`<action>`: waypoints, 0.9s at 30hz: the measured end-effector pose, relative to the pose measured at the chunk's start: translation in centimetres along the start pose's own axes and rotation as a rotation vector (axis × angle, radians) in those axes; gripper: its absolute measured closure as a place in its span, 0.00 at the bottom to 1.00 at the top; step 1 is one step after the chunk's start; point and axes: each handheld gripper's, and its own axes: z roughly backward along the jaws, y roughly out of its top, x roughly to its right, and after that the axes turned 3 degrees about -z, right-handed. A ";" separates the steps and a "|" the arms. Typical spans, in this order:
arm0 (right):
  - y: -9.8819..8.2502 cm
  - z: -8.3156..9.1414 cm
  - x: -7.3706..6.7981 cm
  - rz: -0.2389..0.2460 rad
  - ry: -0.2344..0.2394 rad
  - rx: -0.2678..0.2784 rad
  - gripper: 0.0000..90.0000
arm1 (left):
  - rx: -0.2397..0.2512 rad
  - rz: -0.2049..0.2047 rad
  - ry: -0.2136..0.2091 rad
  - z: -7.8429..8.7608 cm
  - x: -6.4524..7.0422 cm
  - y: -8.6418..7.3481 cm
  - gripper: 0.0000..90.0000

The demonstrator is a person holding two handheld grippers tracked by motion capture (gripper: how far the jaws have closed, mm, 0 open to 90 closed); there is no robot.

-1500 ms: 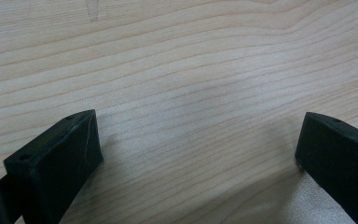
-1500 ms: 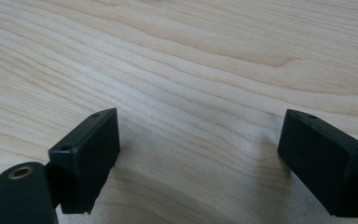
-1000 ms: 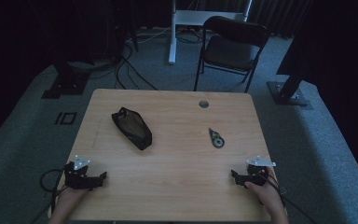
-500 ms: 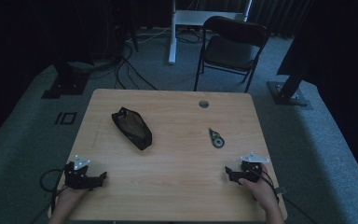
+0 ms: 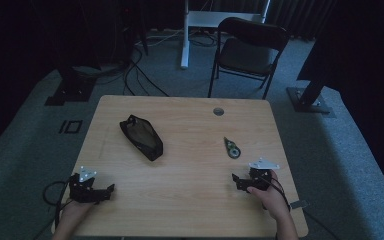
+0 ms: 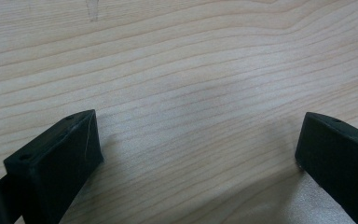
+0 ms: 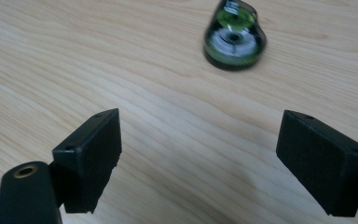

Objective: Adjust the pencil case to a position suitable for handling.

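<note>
Only overhead, pouch (image 5: 141, 137) beside dispenser (image 5: 232, 148).

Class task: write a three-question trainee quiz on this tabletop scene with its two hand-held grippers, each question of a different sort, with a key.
1. True or false: the right hand-held gripper is shut on the green tape dispenser.
2. Which lies nearer the left hand-held gripper: A the black pouch, B the folding chair?
3. Fill in: both sets of jaws stand ____ over the wooden table.

Key: 1 false, it lies ahead of the open jaws; 2 A; 3 open.
</note>
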 end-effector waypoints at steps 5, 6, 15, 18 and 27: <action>0.7 -0.7 -1.0 0.012 0.024 0.009 0.15 | 0.001 0.001 0.000 0.0 0.0 0.0 0.00; 0.8 -0.8 -1.2 0.015 0.027 0.010 0.15 | 0.000 0.000 0.000 0.0 0.0 0.0 0.00; 1.8 -1.9 -2.5 0.030 0.051 0.017 0.15 | 0.000 0.000 0.000 0.0 0.0 0.0 0.00; 2.3 -2.4 -3.2 0.040 0.066 0.020 0.16 | 0.000 0.000 0.000 0.0 0.0 0.0 0.00; 3.8 -3.7 -5.3 0.072 0.103 0.028 0.16 | 0.000 0.000 0.000 0.0 0.0 0.0 0.00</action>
